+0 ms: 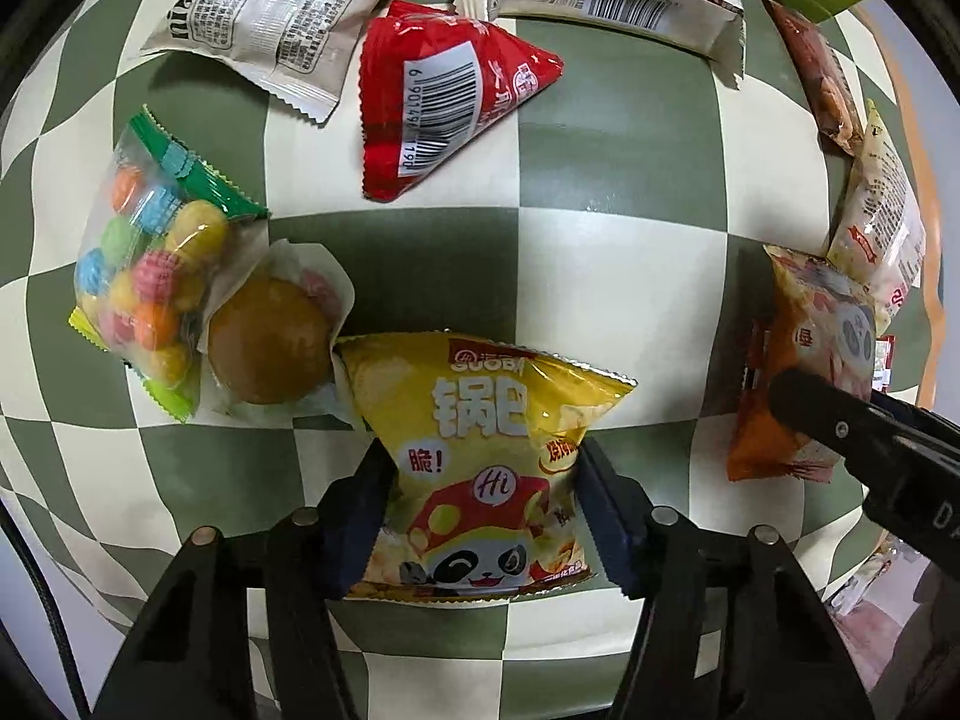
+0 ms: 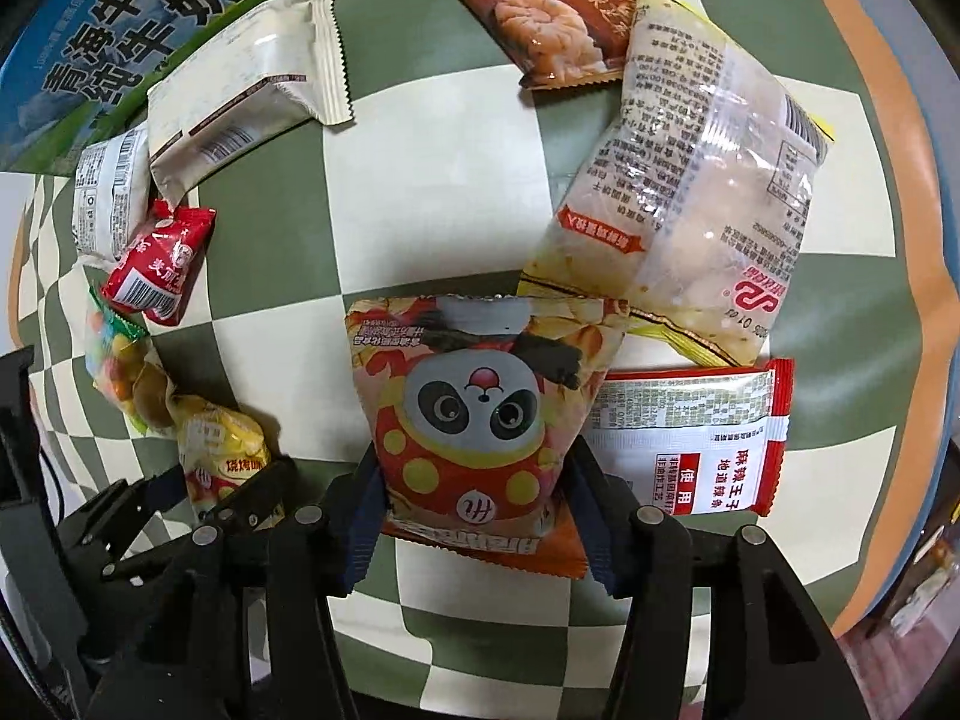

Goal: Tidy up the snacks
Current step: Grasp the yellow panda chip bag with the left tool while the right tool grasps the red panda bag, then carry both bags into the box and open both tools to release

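A yellow snack bag point(image 1: 480, 414) printed with a panda lies on the green-and-cream checked cloth point(image 1: 612, 192). My left gripper point(image 1: 480, 516) is shut on its lower half, and the bag is pinched in at the pads. An orange-red panda bag point(image 2: 474, 414) sits between the pads of my right gripper point(image 2: 474, 510), which is shut on it, the bag squeezed narrow at the waist. In the left wrist view the right gripper point(image 1: 840, 432) and its orange bag point(image 1: 798, 354) appear at the right. The right wrist view shows the left gripper point(image 2: 240, 498) with the yellow bag point(image 2: 222, 444) at lower left.
Near the yellow bag lie a bag of coloured candy balls point(image 1: 144, 264), a wrapped brown bun point(image 1: 270, 354), a red triangular packet point(image 1: 444, 96) and white packets point(image 1: 252, 12). Beside the orange bag are a clear pale bag point(image 2: 690, 192), a red-and-white packet point(image 2: 690, 438), a brown packet point(image 2: 558, 18) and a milk box point(image 2: 120, 18).
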Motion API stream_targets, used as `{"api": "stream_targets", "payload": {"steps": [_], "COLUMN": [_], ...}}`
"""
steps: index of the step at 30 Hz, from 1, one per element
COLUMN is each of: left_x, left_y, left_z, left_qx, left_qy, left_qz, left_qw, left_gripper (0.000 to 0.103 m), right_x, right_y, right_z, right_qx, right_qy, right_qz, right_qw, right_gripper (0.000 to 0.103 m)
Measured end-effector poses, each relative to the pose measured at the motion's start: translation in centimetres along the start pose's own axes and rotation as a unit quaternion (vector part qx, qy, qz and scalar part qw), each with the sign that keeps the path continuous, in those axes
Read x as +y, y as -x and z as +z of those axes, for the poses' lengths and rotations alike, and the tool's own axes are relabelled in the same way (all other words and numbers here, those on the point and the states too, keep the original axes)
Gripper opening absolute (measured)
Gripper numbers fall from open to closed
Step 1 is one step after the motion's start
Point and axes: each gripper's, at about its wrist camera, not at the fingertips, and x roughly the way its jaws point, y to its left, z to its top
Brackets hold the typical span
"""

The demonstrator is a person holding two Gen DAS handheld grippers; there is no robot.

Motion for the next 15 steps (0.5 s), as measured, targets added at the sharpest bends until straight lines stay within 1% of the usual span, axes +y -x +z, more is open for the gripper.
{"api": "stream_targets", "payload": {"steps": [3,5,8,11,15], "left_x": [0.0,-0.1,-0.1,0.8,1.6], "left_y": [0.6,1.6,3.3,5.5,9.8], "left_z": [-0.5,-1.2,-1.7,-2.4,-2.4], "left_qx": [-0.009,-0.022,-0.040,-0.058,-0.093], "left_qy": [0.002,0.001,-0.001,0.001,0.011], "left_qz": [-0.001,-0.001,-0.008,-0.024,-0.055], "left_qw": [1.0000,0.9998,0.9992,0.9980,0.9941], "left_gripper": [0.053,0.052,0.052,0.052,0.052], "right_x": [-0.8,-0.9,-1.2,-0.8,-0.3], "right_y": [0.3,1.0,2.4,4.3,7.8], "right_z": [-0.6,-1.1,-1.7,-2.2,-2.6], "right_qx": [-0.014,-0.024,-0.037,-0.054,-0.085], "right_qy": [-0.002,-0.002,-0.006,-0.004,0.004], "right_qz": [0.004,0.008,0.026,0.046,0.077], "right_qw": [1.000,1.000,0.999,0.997,0.993], "right_gripper": [0.056,0.053,0.052,0.052,0.052]}}
